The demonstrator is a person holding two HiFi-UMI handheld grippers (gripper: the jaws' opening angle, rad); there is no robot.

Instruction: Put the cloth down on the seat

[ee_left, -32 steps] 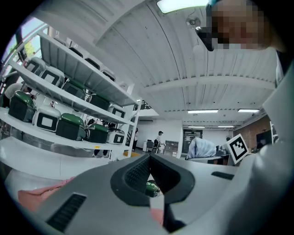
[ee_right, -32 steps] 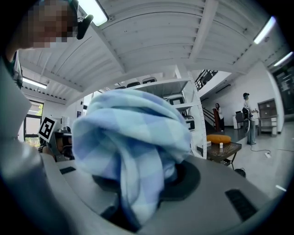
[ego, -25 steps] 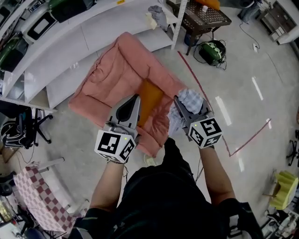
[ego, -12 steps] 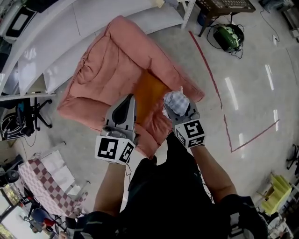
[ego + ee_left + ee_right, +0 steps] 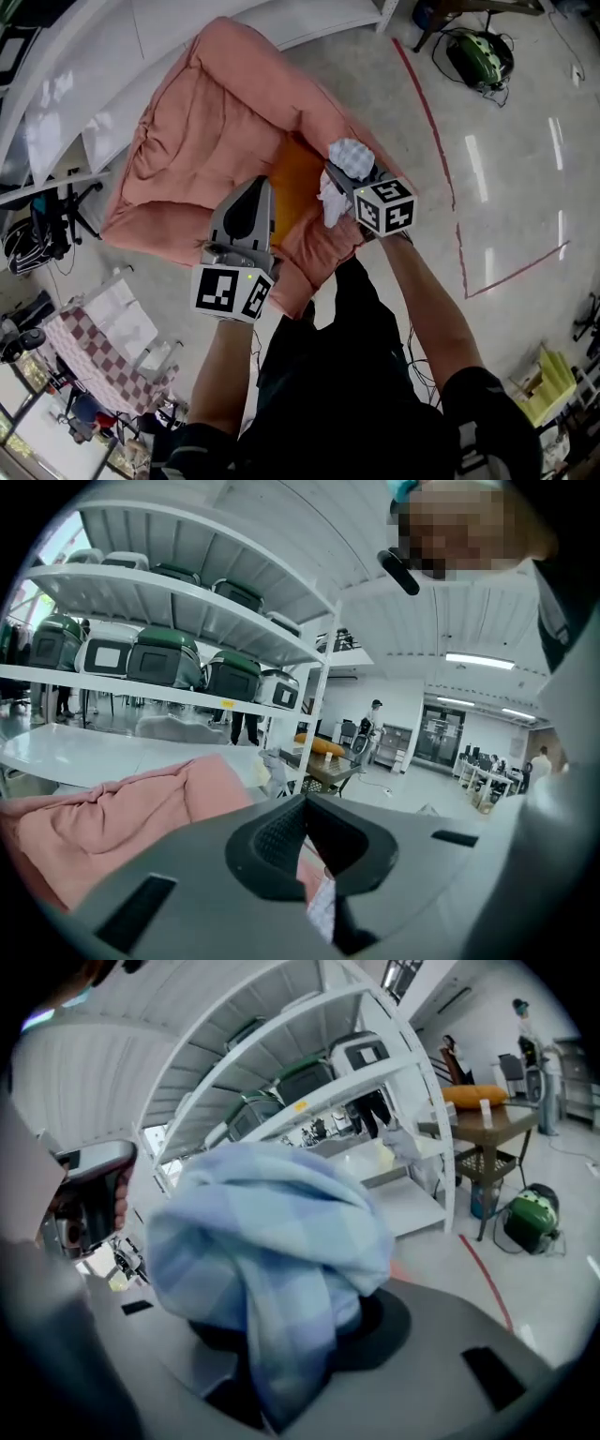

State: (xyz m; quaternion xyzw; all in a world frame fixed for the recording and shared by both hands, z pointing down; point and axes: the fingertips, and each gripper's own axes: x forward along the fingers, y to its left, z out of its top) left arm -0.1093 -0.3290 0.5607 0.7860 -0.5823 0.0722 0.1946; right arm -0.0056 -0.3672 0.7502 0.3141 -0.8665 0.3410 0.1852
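Green machine (image 5: 480,58) w/ cables at floor's top-right corner; red tape line (image 5: 459,253) nr it. White shelving (image 5: 75,103) top left, green-lidded cases (image 5: 159,658) on it. Checkered cloth (image 5: 80,361) bottom left.

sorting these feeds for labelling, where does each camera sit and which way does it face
Head view: on the person's head, facing steeply down at the pink seat; both arms, the left gripper and the right gripper show.
Left gripper view: on the left gripper, facing along its shut jaws over the seat toward white shelving; the jaws show.
Right gripper view: on the right gripper, facing along jaws shut on the cloth toward shelving; jaws and a hand show.
Shared: the shelving in both gripper views.
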